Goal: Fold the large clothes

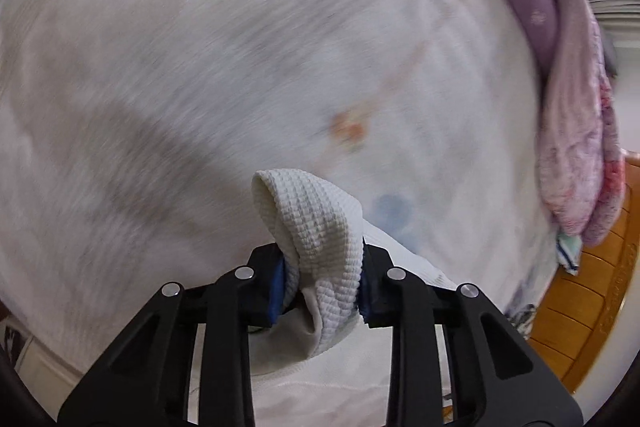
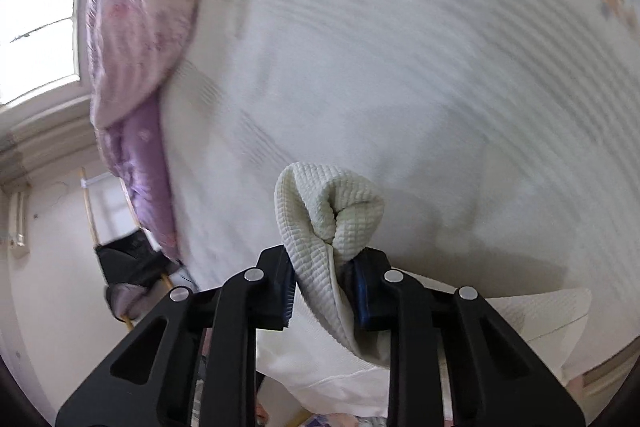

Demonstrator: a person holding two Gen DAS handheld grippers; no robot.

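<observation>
A large white waffle-knit garment [image 1: 316,227] lies spread over the bed, blurred by motion. My left gripper [image 1: 322,283] is shut on a bunched fold of it, which sticks up between the blue pads. In the right wrist view the same white garment [image 2: 328,211] is pinched in my right gripper [image 2: 326,287], which is shut on a rolled fold of its edge. The cloth hangs down below both grippers.
A white bed sheet with faint orange and blue prints [image 1: 348,127] lies under the garment. A purple and pink quilt [image 1: 572,131] is bunched at the bed's edge; it also shows in the right wrist view [image 2: 136,27]. A wooden floor [image 1: 588,307], a window [image 2: 36,31] and a dark chair [image 2: 128,267] lie beyond.
</observation>
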